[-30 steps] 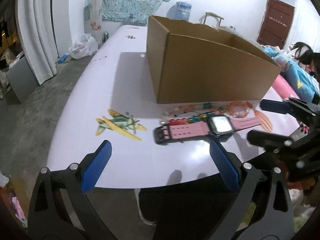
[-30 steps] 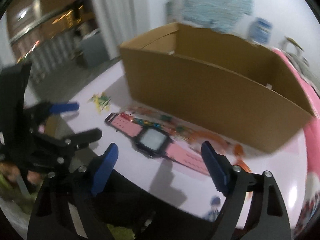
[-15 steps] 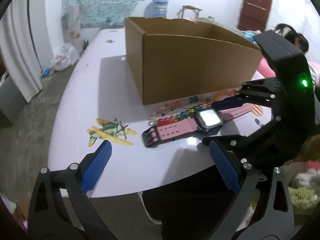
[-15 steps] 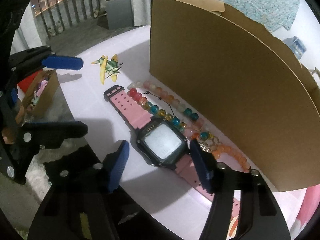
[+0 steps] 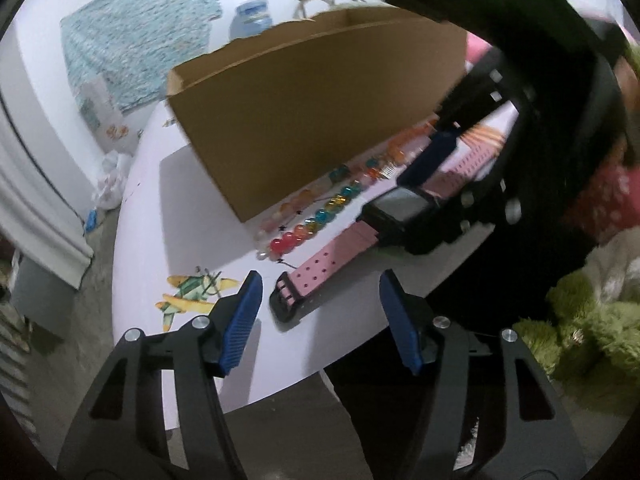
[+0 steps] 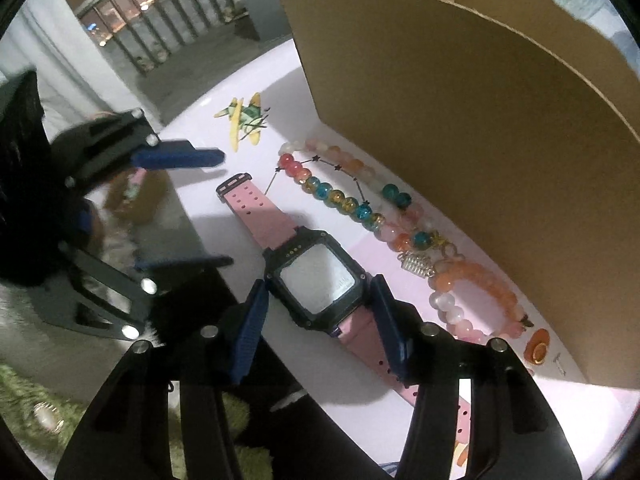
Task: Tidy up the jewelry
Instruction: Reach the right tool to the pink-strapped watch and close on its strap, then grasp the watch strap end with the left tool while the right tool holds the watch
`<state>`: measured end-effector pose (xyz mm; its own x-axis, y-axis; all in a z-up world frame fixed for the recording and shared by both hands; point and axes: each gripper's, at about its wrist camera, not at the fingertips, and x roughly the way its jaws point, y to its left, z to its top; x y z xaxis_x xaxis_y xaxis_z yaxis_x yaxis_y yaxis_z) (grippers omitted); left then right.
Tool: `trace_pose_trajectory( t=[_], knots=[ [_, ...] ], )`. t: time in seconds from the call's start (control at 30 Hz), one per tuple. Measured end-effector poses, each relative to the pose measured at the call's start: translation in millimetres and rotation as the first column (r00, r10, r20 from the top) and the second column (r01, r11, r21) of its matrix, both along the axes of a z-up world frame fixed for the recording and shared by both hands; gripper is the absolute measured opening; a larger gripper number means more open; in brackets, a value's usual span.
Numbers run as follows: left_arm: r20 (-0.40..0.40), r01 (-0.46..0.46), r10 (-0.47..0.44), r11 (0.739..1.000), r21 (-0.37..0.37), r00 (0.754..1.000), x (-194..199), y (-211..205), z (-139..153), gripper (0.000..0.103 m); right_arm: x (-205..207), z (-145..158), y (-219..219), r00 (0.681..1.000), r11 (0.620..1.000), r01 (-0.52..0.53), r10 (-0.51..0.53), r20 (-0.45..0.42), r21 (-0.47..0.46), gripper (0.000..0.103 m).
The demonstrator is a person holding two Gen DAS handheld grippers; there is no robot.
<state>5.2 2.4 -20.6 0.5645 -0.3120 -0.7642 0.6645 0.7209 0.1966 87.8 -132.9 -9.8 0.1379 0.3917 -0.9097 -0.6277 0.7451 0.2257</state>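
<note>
Two tools close in on one pink-strapped watch with a black square case (image 6: 316,276) lying flat on the white tabletop (image 6: 200,208). Low in the right wrist view, the right tool (image 6: 318,320) has just been closing and its blue pads now bracket the case, seemingly touching. The left tool (image 5: 320,320), also closing, stands open around the buckle end, not touching. A skewed pinch could flick the watch into the beaded bracelets (image 6: 340,200) just beyond, before the cardboard box (image 6: 480,120).
</note>
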Motion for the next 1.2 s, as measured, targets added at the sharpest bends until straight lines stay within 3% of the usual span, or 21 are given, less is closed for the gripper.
trace_pose_trajectory(
  t=[0.13,0.23,0.3,0.37,0.4,0.57,0.8,0.93,1.03,1.2],
  knots=[
    [0.034,0.018,-0.021,0.997,0.074,0.999,-3,-9,-8,0.052,19,-1,-11,0.994,0.998,-0.025,0.031,-0.101,0.053,0.052],
    [0.069,0.028,-0.034,0.996,0.088,0.997,-3,-14,-9,0.049,26,-2,-12,0.989,0.996,-0.021,0.034,-0.147,0.088,0.052],
    [0.075,0.024,-0.031,0.996,0.082,0.997,-4,-15,-9,0.042,30,-4,-15,0.986,0.994,-0.007,0.026,-0.166,0.111,0.052],
    [0.068,0.014,-0.019,0.997,0.07,0.998,-3,-19,-9,0.022,31,-6,-17,0.985,0.991,0.014,0.009,-0.17,0.132,0.052],
    [0.061,-0.006,0.002,0.998,0.069,0.998,1,-20,-9,0.017,30,-7,-19,0.986,0.989,0.028,-0.004,-0.168,0.143,0.052],
    [-0.014,-0.02,0.02,1.0,-0.004,1.0,8,-12,-3,0.011,18,-4,-38,0.979,0.979,0.116,-0.084,-0.188,0.168,0.053],
    [-0.114,-0.067,0.057,0.994,-0.085,0.992,25,-3,0,0.009,-9,0,-45,0.989,0.988,0.142,-0.139,-0.053,0.054,0.053],
    [-0.162,-0.087,0.069,0.991,-0.106,0.984,33,-1,-1,0.008,-33,-1,-31,0.991,0.99,0.085,-0.072,0.116,-0.116,0.053],
    [-0.185,-0.097,0.074,0.988,-0.116,0.98,35,0,-3,0.008,-41,-7,-23,0.98,0.979,0.079,-0.042,0.195,-0.19,0.05],
    [-0.165,-0.105,0.089,0.99,-0.094,0.982,38,-1,-6,0.008,-42,-6,-32,0.964,0.978,0.159,-0.125,0.236,-0.131,0.022]
  ],
)
